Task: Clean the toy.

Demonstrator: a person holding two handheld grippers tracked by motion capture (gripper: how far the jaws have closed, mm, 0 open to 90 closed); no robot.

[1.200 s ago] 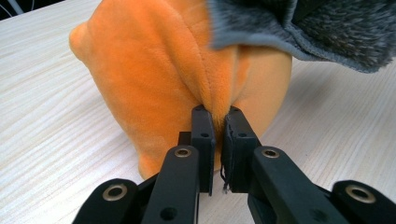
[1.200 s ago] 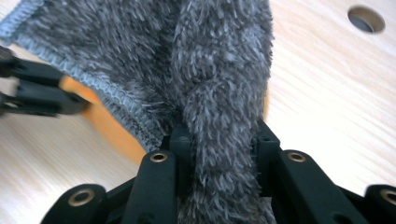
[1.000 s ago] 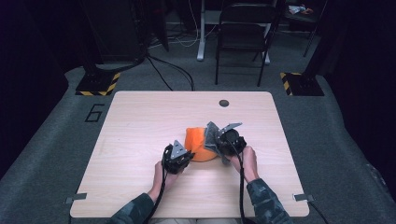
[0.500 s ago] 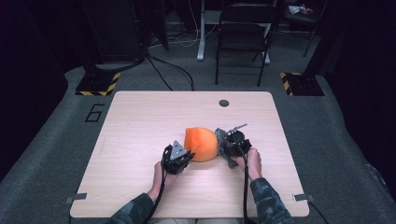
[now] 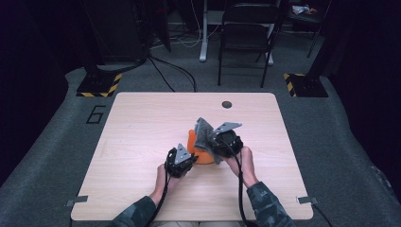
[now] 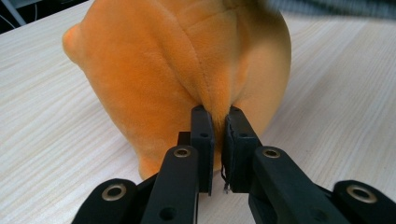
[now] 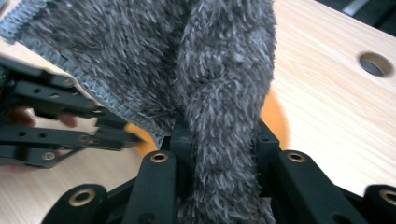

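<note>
An orange plush toy (image 5: 197,150) sits on the wooden table (image 5: 142,123) near its middle. My left gripper (image 5: 183,158) is at the toy's near-left side; in the left gripper view the gripper (image 6: 218,116) is shut on a pinched fold of the plush toy (image 6: 154,60). My right gripper (image 5: 222,142) holds a fuzzy grey cloth (image 5: 204,131) over the toy's right side. In the right gripper view the gripper (image 7: 222,126) is shut on the cloth (image 7: 140,46), which hangs in front and hides most of the toy (image 7: 275,116). The left gripper (image 7: 116,135) appears at the left there.
A round cable hole (image 5: 227,104) lies in the table's far right part. Beyond the table's far edge stand a black chair (image 5: 246,38) and stand bases with yellow-black tape (image 5: 99,85). Bare tabletop stretches left and right of the toy.
The right gripper, which was beside the toy's right side half a second ago, has risen and moved left, bringing the grey cloth over the toy. The left gripper has stayed put.
</note>
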